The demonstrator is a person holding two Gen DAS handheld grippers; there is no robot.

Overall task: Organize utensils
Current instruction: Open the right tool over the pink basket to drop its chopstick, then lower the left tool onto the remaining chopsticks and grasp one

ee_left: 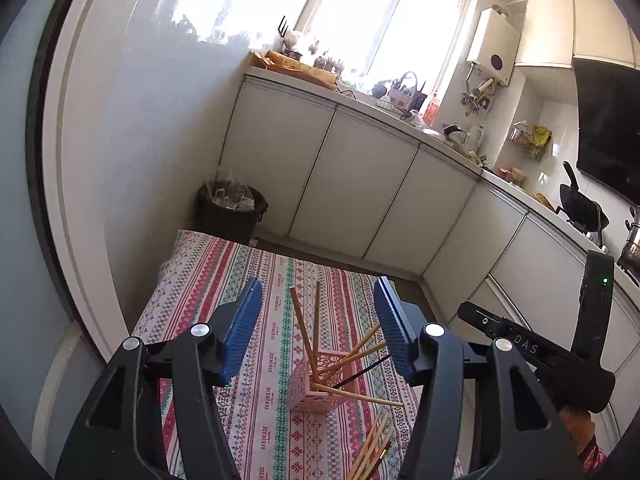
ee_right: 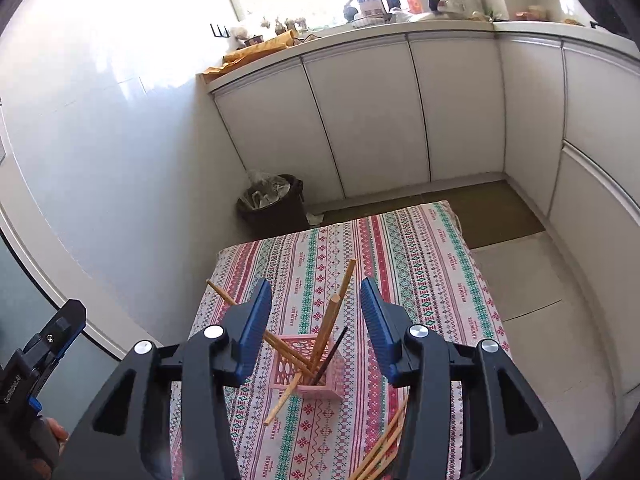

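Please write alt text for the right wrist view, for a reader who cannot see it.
A pink basket stands on a striped tablecloth, with several chopsticks leaning out of it. The open right gripper holds nothing above it. More loose chopsticks lie nearer the camera.

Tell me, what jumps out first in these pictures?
The pink basket in the middle of the striped tablecloth, with wooden chopsticks poking out every way. More loose chopsticks lie nearer the camera. Both blue claws, left and right, are open and empty above it.
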